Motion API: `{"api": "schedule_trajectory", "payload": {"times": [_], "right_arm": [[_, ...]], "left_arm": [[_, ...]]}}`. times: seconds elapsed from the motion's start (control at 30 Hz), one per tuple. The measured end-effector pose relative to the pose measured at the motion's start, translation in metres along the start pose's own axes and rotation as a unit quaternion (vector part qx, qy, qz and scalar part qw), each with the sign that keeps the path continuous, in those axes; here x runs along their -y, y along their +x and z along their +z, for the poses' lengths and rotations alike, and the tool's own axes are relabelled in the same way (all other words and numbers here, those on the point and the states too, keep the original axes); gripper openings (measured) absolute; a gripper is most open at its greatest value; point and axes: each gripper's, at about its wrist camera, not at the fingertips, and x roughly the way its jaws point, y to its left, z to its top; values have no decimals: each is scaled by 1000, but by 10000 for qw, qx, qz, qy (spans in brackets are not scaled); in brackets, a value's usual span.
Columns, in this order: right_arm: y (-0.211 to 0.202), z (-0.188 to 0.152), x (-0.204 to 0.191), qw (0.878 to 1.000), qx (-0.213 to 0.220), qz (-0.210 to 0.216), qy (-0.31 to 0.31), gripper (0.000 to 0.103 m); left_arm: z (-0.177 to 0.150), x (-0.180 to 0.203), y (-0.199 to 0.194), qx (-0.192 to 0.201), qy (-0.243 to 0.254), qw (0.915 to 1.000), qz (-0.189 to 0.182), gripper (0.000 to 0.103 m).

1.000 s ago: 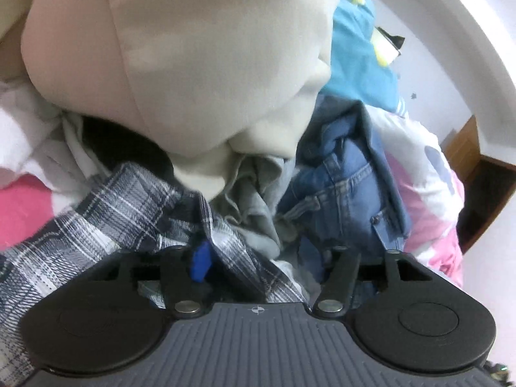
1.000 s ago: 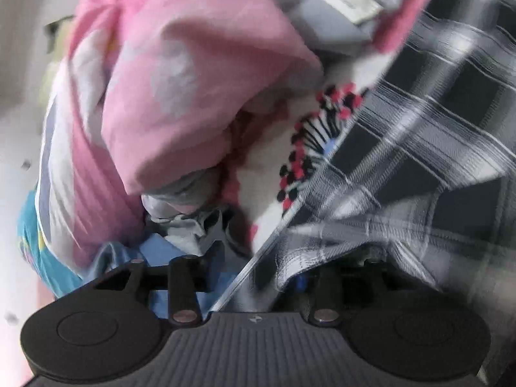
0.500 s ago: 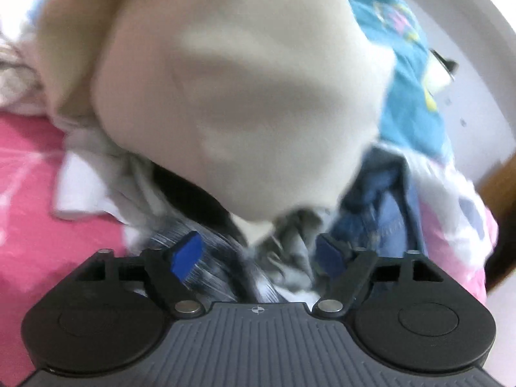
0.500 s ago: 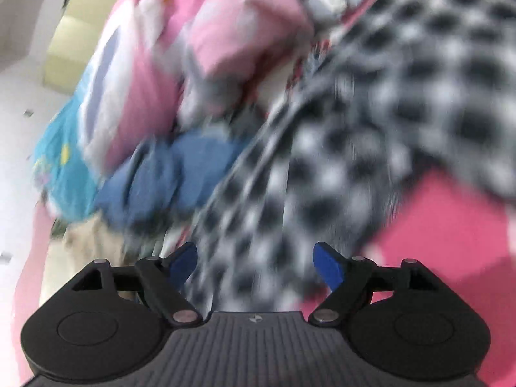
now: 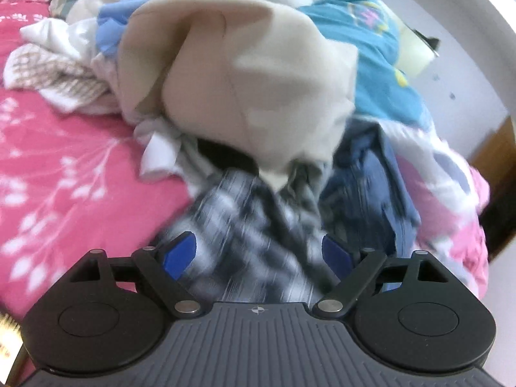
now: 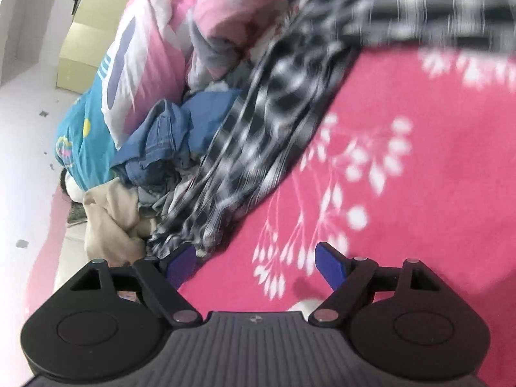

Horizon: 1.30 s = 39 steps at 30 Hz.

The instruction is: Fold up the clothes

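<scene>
Left gripper [image 5: 258, 254]: jaws wide, nothing pinched; a second ago they were nearly shut on the plaid shirt [image 5: 248, 232], which now lies loose between them, trailing from the clothes pile [image 5: 258, 96] at 12 o'clock. Right gripper [image 6: 256, 262]: jaws wide and empty over the pink bedspread [image 6: 403, 177], having released the shirt, now at 11 o'clock.

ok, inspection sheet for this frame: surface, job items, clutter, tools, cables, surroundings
Surface: pink floral bedsheet, partly bare.
Job items: plaid shirt strung out from the pile, blurred; cream garment on top; denim; teal shirt.
Clutter: pink quilt behind the pile.
Tools: left tool open over the plaid shirt, gripping nothing; right tool open over bare sheet.
Cables: nothing seen.
Surroundings: white wall, cardboard box.
</scene>
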Motion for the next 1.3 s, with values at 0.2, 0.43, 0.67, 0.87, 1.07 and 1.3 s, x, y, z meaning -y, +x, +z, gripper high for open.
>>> {"api": "schedule_trajectory", "payload": {"times": [0.2,0.43,0.67,0.87,1.07,1.3], "right_arm": [[59,2,-5,9993,-199,241,191,84],[131,21,-29,9997,-183,130,6,84],[185,39,-45,9991,368,-184,-125,82],[203,42,-44,9945,989,-230,-269,67],[204,47,-29,9934,1102,-234,-221,11],[178,33,-42,9918,1202,-24,-424,9]], "left_arm": [[-20,-4,29,-668,99,9977,-50,82],[-19,-9,49,-495,-164,9986,9,81],[-16,-14,61,-131,-209,9995,190,60],[-15,-23,63,23,-302,9991,304,27],[-13,-22,52,261,-458,9984,212,10],[-10,-23,12,363,-515,9976,299,8]]}}
